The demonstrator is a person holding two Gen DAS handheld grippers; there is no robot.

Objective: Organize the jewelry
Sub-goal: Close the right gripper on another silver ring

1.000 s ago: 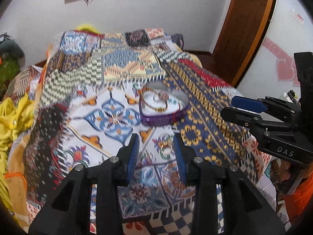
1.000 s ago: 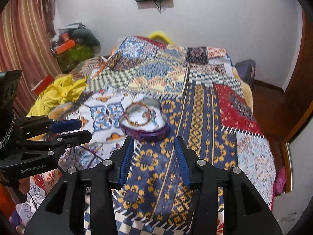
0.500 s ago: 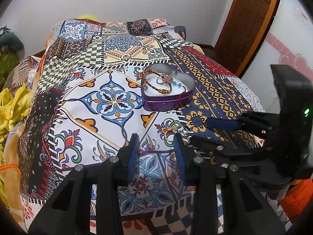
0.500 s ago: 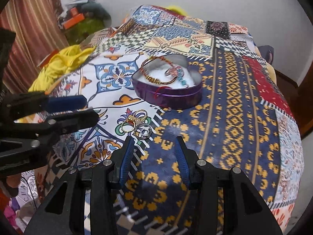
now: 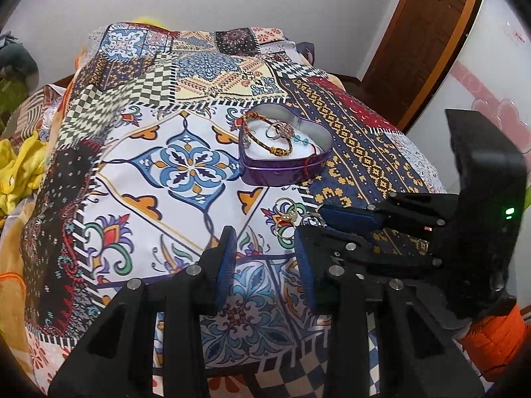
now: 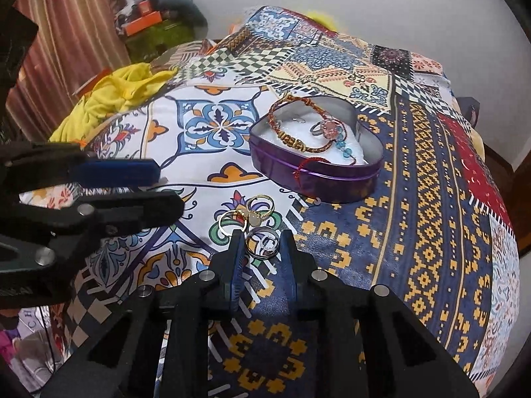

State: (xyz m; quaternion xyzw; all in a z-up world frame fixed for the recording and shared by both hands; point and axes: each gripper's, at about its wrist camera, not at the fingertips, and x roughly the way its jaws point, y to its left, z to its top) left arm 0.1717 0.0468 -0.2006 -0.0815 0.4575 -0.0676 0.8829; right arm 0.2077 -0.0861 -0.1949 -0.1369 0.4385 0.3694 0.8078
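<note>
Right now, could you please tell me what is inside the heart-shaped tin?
The tin holds a braided bracelet, a ring with a pink stone, blue beads and a small silver ring on white padding. Anything beneath the padding is hidden.

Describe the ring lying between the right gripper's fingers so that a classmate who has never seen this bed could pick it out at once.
Start at the purple heart-shaped tin on the patterned bedspread. In front of it, loose rings lie on the cloth. The one meant is the silver ring, lying between the fingers of the right gripper; its neighbours, the gold rings, lie farther towards the tin.
</note>
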